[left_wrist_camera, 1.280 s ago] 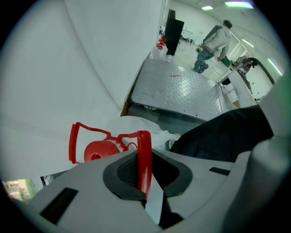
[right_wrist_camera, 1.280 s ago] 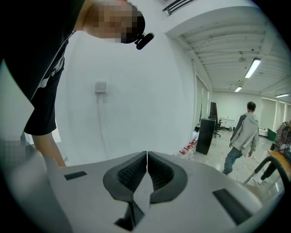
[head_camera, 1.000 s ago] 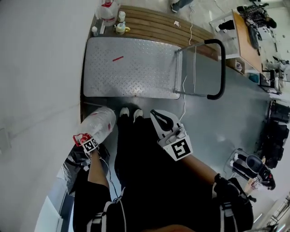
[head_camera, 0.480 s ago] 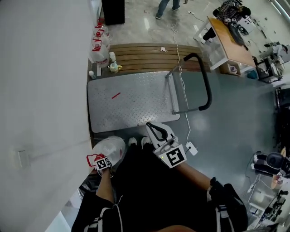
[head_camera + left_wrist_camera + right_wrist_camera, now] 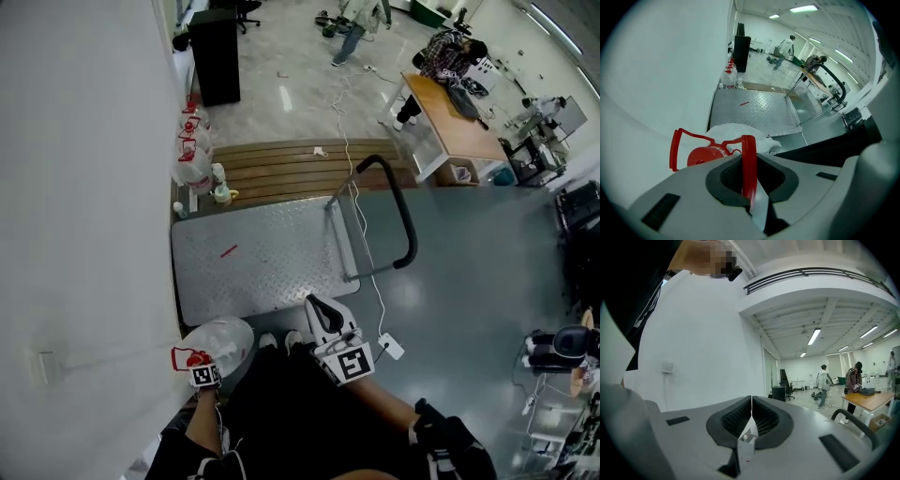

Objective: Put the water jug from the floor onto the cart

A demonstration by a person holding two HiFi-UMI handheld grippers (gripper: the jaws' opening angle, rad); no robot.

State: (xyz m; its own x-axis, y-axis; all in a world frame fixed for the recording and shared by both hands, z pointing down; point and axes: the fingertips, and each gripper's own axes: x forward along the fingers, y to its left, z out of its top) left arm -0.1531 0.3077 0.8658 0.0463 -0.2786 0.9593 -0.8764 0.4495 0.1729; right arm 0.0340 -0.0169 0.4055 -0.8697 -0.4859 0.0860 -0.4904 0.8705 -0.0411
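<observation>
My left gripper point(image 5: 194, 364) points steeply down and is shut on the red handle point(image 5: 749, 161) of the clear water jug point(image 5: 218, 339). The jug hangs under it by the wall, just short of the cart's near edge. Its red cap point(image 5: 700, 157) and pale body point(image 5: 736, 133) show past the jaws in the left gripper view. The cart point(image 5: 262, 258) is a flat checker-plate deck with a black push handle point(image 5: 405, 230) on its right side. My right gripper point(image 5: 322, 314) is held level over the cart's near edge; its jaws are shut with nothing between them point(image 5: 751, 404).
A white wall runs along the left. Several more jugs point(image 5: 190, 157) stand by it beyond the cart, on a slatted wooden platform point(image 5: 291, 167). A white cable and adapter point(image 5: 390, 347) lie on the grey floor right of me. A wooden table point(image 5: 457, 114) and people are far off.
Both grippers have come up as the person straightens. The jug has risen with the left gripper, and the right one has swung level. More of the room now shows beyond the cart.
</observation>
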